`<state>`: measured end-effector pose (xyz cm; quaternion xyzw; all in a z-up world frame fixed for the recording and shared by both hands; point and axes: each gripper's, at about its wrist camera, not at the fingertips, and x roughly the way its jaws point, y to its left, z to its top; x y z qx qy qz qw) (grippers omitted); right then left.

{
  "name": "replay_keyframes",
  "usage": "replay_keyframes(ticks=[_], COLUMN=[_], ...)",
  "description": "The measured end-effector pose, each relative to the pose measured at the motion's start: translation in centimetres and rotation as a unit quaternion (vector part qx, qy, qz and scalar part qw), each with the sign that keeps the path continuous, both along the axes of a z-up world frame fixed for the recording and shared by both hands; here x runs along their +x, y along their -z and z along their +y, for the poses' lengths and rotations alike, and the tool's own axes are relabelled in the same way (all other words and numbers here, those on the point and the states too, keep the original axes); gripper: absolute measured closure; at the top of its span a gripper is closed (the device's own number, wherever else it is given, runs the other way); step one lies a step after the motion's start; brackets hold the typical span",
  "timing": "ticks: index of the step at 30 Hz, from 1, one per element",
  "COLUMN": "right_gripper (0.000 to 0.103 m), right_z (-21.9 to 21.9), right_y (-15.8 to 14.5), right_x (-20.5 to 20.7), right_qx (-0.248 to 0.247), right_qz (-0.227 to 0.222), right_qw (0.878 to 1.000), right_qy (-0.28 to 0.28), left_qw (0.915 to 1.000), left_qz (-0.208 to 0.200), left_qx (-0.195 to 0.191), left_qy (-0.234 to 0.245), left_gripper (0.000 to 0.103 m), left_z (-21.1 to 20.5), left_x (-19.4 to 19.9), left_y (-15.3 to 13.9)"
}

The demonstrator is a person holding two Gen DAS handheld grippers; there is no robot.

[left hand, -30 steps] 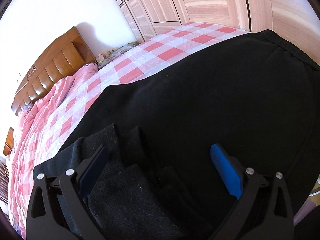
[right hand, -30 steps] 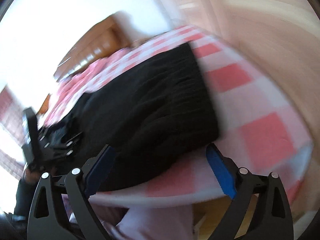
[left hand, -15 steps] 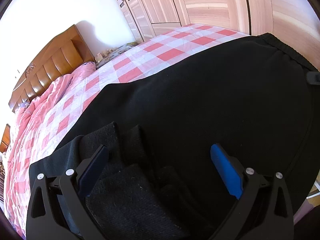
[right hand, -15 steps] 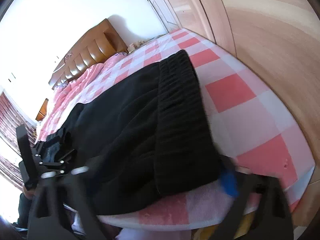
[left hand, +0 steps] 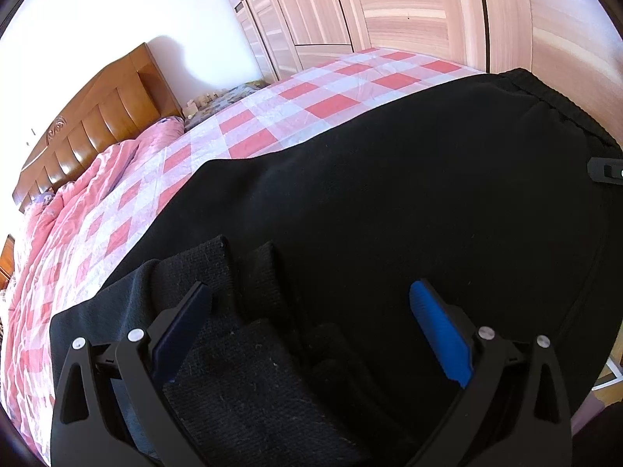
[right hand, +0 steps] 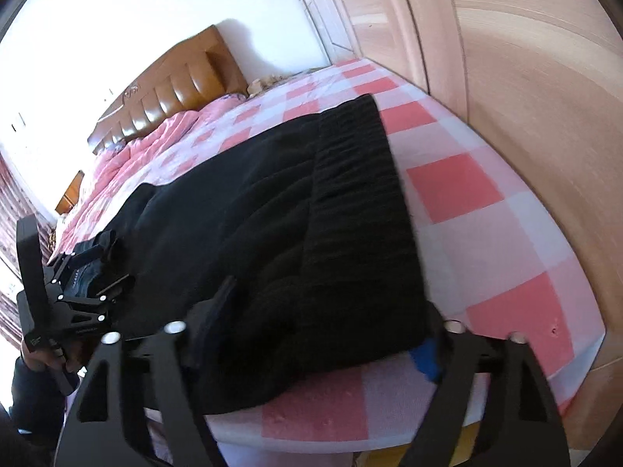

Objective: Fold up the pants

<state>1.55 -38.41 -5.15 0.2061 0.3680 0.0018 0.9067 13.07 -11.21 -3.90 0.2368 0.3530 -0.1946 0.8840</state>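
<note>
Your right tool (right hand: 323,334) is clamped on the pants' (right hand: 253,225) ribbed waistband at the bed's (right hand: 506,233) near edge. Your left tool (left hand: 311,327) stands wide over the cuffs, gripping nothing. The pants run lengthwise along that edge — waistband toward the wardrobe (right hand: 525,58) — one tool per end.

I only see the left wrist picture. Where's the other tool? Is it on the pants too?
Observer: Yes. The right tool is at the waistband end of the pants, and its fingers seem to pinch that corner.
Operator: Is that corner near the edge?
Observer: Yes, it lies right at the near edge of the bed.
Operator: Who holds my tool?
Observer: A hand grips the left tool from behind, at the leg end.
</note>
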Motion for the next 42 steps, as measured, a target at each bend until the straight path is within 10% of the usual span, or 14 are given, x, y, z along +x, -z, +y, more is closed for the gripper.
replay_keyframes(ticks=[7, 12, 16, 21, 27, 33, 38, 42], right_gripper=[0.062, 0.064, 0.064, 0.066, 0.066, 0.062, 0.029, 0.027], right_z=[1.1, 6.1, 12.4, 20.2, 21.4, 20.6, 20.0, 15.6], right_y=[-2.8, -6.0, -6.8, -4.2, -2.5, -3.0, -2.8, -2.8], right_x=[-1.6, -1.4, -1.4, -1.5, -1.8, -2.3, -4.4, -7.0], right_qx=[-0.016, -0.123, -0.251, -0.408, -0.447, -0.453, -0.444, -0.370], right_qz=[-0.065, -0.104, -0.124, -0.133, -0.136, -0.142, -0.155, -0.143], right_qw=[0.998, 0.986, 0.958, 0.896, 0.875, 0.873, 0.871, 0.911], right_qy=[0.000, -0.030, -0.069, -0.115, -0.125, -0.113, -0.142, -0.113], left_qw=[1.0000, 0.9978, 0.9788, 0.9391, 0.9411, 0.9375, 0.9362, 0.9343], left_qz=[0.004, 0.049, 0.126, 0.245, 0.253, 0.298, 0.308, 0.316], left_qx=[0.000, -0.044, -0.159, -0.202, -0.099, 0.014, 0.036, 0.033], left_qy=[-0.001, 0.005, 0.022, 0.131, 0.202, 0.179, 0.165, 0.162], left_gripper=[0.001, 0.002, 0.002, 0.002, 0.002, 0.004, 0.005, 0.005], left_z=[-0.1, 1.3, 2.9, -2.0, -10.3, -13.9, -14.0, -13.4], left_x=[0.0, 0.6, 2.9, 5.4, 4.1, 4.5, 5.2, 5.8], left_y=[-0.1, -1.5, -5.4, -9.8, -11.7, -6.2, -4.0, -3.7])
